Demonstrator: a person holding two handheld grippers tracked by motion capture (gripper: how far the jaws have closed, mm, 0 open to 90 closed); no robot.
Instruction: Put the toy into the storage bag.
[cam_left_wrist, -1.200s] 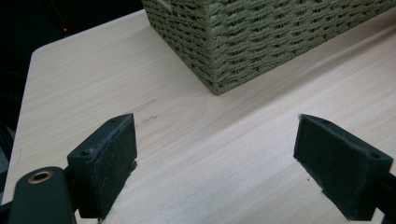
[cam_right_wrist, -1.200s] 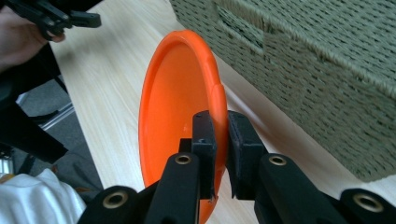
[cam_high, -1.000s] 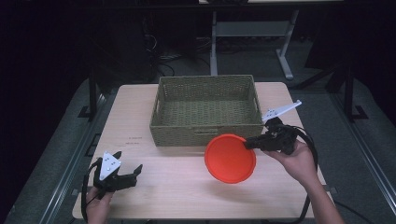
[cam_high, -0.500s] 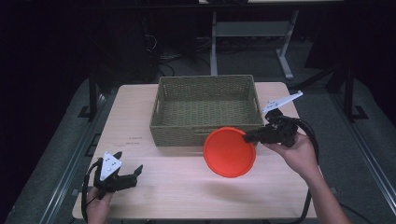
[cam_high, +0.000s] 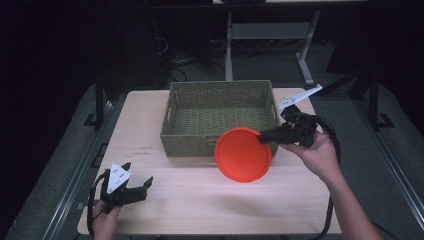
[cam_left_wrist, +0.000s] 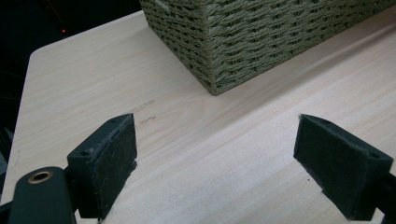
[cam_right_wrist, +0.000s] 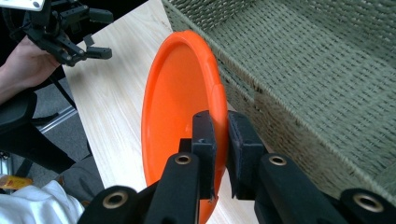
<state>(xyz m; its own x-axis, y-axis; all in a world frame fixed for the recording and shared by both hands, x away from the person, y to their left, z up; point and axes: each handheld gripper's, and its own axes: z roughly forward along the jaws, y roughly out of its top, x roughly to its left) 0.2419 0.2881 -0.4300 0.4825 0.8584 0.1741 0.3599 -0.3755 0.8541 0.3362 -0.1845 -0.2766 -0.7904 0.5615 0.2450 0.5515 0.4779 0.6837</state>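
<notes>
Orange plate (cam_high: 243, 154) rim pinched in right claw (cam_high: 262, 136), beside basket (cam_high: 220, 120)

The counter (cam_high: 200, 200) is pale wood with a fine straight grain and a smooth, matt face, showing a few small dark marks in the left gripper view. The basket (cam_high: 220, 117) is woven of coarse olive-green cord or fibre, rough and ribbed, with no sheen. The plate (cam_high: 243, 154) looks like smooth orange plastic, lightly glossy along its rim in the right gripper view. The left gripper (cam_left_wrist: 215, 168) has jaws faced with dull black pads of a felt-like, slightly fuzzy texture. The right gripper (cam_right_wrist: 219, 140) has matt black plastic-looking arms set with small brassy metal rivets.
</notes>
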